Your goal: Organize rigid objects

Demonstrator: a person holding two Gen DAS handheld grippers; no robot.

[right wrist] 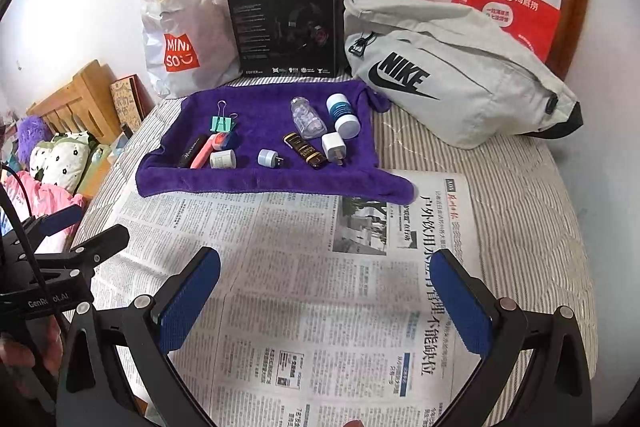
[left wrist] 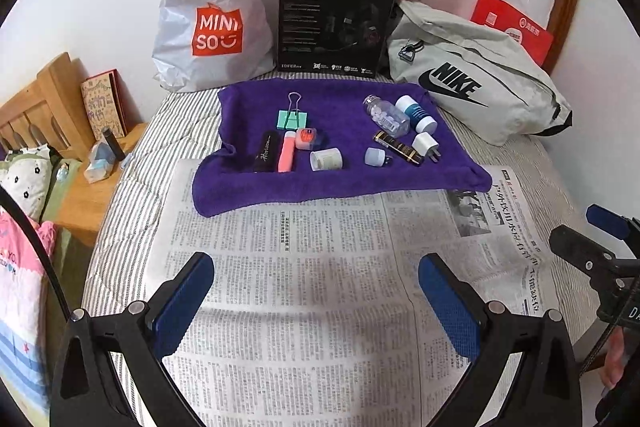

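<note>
Jaws wide, empty; towel (left wrist: 344,183) w/ bottle (left wrist: 386,115).

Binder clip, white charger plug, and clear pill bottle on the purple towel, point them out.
binder clip (left wrist: 293,119), left wrist view, on its teal body
white charger plug (left wrist: 425,143), left wrist view, on its white casing
clear pill bottle (right wrist: 307,119), right wrist view, on its transparent side

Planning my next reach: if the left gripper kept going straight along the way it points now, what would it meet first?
Most likely the newspaper: the open left gripper angles down at its bare print, nothing between the fingers. The purple towel lies farther ahead; depth is uncertain.
</note>
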